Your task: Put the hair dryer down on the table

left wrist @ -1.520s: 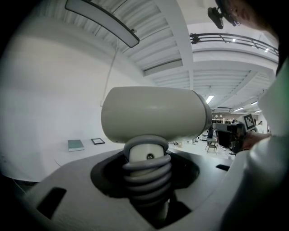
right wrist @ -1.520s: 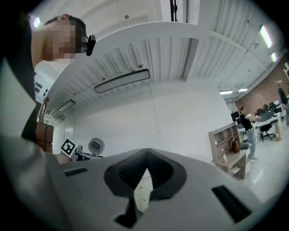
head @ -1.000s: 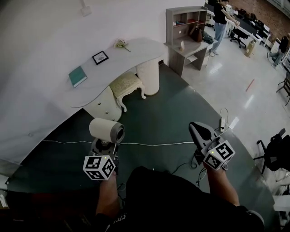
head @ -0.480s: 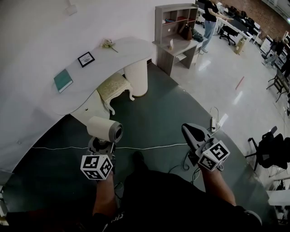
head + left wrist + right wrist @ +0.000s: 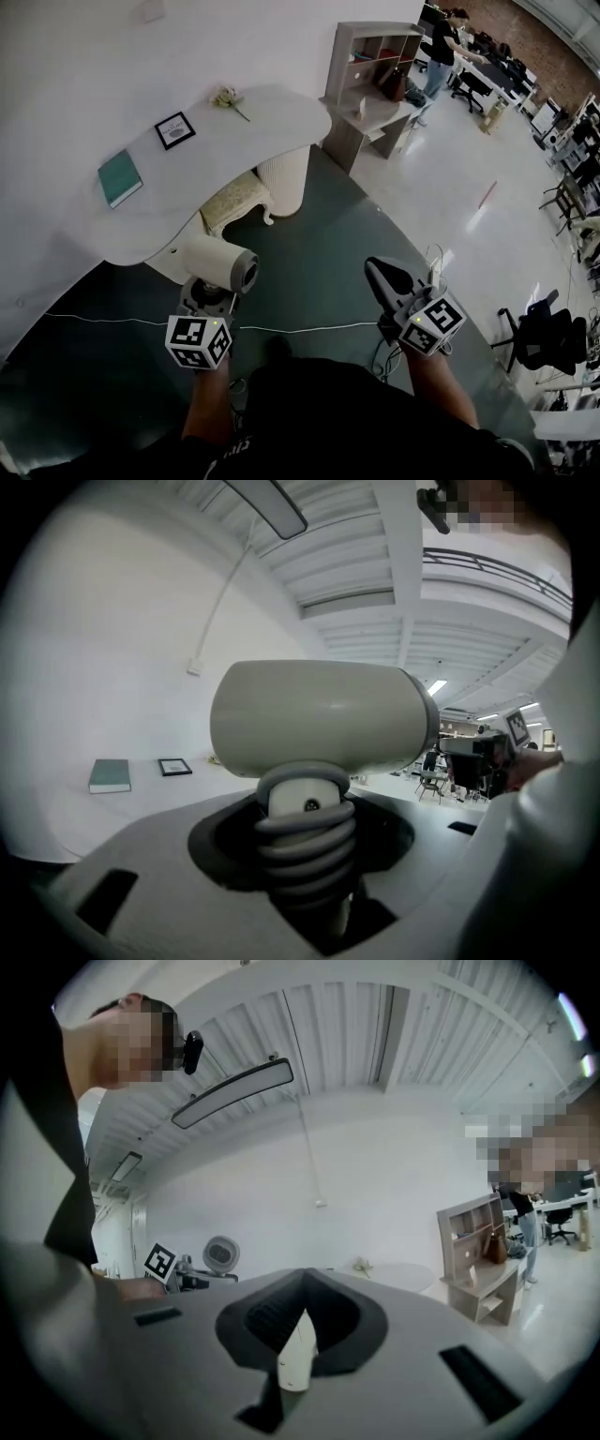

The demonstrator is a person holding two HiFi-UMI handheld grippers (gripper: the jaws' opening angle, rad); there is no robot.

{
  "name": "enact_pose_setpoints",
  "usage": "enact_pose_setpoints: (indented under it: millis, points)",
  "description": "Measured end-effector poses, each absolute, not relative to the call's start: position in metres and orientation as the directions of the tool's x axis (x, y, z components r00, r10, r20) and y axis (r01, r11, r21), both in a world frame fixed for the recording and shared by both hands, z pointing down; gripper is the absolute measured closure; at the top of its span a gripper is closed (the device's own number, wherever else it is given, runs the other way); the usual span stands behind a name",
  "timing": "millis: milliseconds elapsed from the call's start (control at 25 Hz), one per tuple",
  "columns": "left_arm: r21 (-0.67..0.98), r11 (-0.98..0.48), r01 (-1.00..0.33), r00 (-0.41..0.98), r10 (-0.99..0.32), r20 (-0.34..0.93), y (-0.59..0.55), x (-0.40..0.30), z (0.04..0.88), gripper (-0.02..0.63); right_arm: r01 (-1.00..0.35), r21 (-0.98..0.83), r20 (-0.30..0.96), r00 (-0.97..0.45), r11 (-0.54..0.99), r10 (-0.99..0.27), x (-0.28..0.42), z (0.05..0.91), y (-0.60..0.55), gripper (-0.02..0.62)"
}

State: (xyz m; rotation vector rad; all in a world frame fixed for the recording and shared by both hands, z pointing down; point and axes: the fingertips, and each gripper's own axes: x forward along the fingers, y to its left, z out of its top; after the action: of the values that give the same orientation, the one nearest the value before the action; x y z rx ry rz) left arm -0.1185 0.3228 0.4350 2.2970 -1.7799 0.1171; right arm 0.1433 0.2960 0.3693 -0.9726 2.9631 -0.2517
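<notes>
Hair dryer (image 5: pixel 222 265) clenched in left claw (image 5: pixel 212 292), now nearer table (image 5: pixel 239 131); right claw (image 5: pixel 377 273) closed, empty.

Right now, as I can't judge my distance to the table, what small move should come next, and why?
Probably carry the left gripper forward, over the white curved table. Its fingers clamp the ribbed handle of the beige hair dryer, which appears short of the tabletop, above the dark green floor.
</notes>
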Motion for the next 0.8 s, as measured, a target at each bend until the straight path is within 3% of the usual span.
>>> enact_pose_setpoints:
  millis: [400,800]
  points:
    - [0.124,-0.233,-0.965,0.254,-0.947,0.197,0.265,-0.191,0.428,0.394,-0.594,-0.163,0.048,-0.802,0.788,-0.595,0.079,0.369,0.24,0.589]
    - [0.116,-0.238,-0.964,0.259,-0.939,0.226,0.215,-0.187,0.438,0.394,-0.568,-0.191,0.049,-0.82,0.801,-0.57,0.072,0.389,0.181,0.589]
